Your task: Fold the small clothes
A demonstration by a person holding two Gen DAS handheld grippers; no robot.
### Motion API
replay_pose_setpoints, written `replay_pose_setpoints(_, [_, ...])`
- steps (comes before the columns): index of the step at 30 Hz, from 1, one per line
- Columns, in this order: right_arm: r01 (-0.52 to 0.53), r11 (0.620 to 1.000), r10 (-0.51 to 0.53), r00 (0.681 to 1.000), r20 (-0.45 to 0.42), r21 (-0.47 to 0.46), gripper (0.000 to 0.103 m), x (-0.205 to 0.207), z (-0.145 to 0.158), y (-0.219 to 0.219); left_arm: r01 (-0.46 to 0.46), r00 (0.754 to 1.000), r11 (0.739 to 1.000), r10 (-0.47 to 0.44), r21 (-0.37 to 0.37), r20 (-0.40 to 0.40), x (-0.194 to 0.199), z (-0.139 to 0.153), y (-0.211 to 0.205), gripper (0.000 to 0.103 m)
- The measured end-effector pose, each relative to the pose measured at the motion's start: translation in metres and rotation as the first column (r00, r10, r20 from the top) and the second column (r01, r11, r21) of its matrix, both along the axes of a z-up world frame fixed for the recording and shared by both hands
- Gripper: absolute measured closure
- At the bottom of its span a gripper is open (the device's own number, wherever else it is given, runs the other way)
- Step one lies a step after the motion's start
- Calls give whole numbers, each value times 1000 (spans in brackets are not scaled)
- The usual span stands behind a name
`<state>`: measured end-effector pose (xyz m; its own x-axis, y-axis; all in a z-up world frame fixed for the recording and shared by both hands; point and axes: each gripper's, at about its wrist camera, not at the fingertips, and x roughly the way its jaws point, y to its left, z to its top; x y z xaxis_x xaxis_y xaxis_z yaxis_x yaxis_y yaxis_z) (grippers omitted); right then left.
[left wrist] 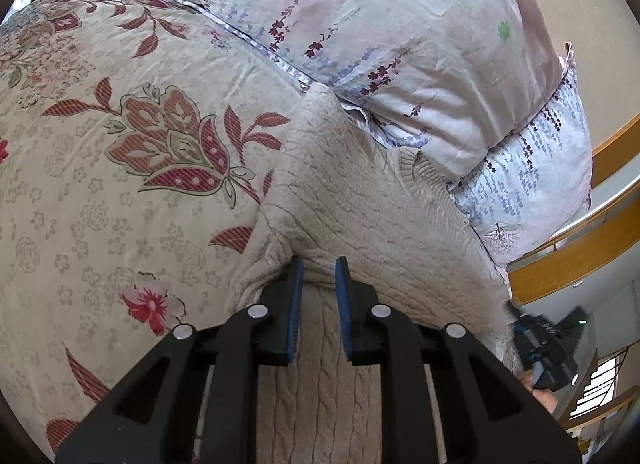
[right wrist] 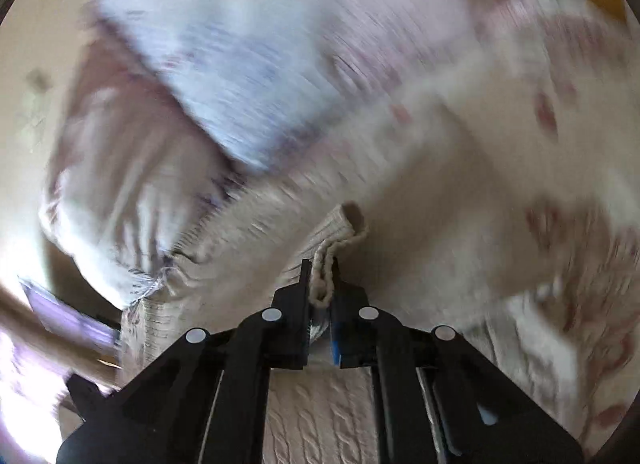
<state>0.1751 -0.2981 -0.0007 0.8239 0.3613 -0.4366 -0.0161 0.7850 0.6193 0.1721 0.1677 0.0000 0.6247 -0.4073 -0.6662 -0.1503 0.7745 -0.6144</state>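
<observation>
Our left gripper [left wrist: 319, 270] has its fingers part open, a fold of the cream cable-knit sweater [left wrist: 360, 200] bunched between the tips; we can't tell if the pads bite. The sweater runs ahead of the fingers onto the floral bedspread [left wrist: 120, 144], up to the pillow [left wrist: 400, 44]. Our right gripper [right wrist: 321, 284] is nearly closed, pinching the sweater's edge. That view is blurred.

Both wrist views close over sweater [left wrist: 360, 192]

Bedroom: floral bedspread [left wrist: 120, 184], pillows [left wrist: 400, 44]
</observation>
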Motion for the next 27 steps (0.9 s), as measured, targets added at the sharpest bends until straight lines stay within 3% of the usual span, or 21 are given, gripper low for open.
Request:
replay_pose_setpoints(2, [30,996,-29,999,22,-84,95,-1,5,4,1,1000,1000,-1,1,1,0,0,0,85])
replay_pose_setpoints(4, [46,990,-57,995,-78,-136,95,13,-12,2,5,1000,1000,-5,4,2,1,0,0,84])
replay_pose_setpoints(6, [39,991,-65,977,-203,-127,95,26,-37,-2,10,1000,1000,-10,9,4,1,1,-2,82])
replay_pose_setpoints(7, [39,993,-63,974,-219,-114,95,26,-44,-4,13,1000,1000,-13,10,5,1,1,-2,81])
replay_pose_setpoints(9, [44,990,-71,976,-207,-135,94,21,-45,-4,18,1000,1000,-18,11,6,1,2,-3,78])
replay_pose_setpoints(11, [37,988,-70,974,-215,-151,86,17,-43,-3,30,999,1000,-30,9,11,1,3,-5,71])
replay_pose_setpoints(12, [36,987,-69,973,-218,-155,80,13,-40,-4,43,999,999,-43,10,11,0,5,-8,64])
replay_pose_setpoints(13, [25,988,-57,975,-216,-149,67,7,-37,-7,53,999,999,-53,14,10,-1,6,-9,59])
replay_pose_setpoints(16, [-1,990,-25,984,-177,-141,51,-16,-28,-14,82,996,996,-83,42,32,-13,15,-13,55])
replay_pose_setpoints(23, [-80,992,60,979,-196,-97,49,-67,-35,-49,141,987,986,-147,87,59,-61,24,3,50])
replay_pose_setpoints(27, [-120,991,102,968,-229,-67,49,-95,-47,-68,163,986,985,-165,48,37,-87,17,15,50])
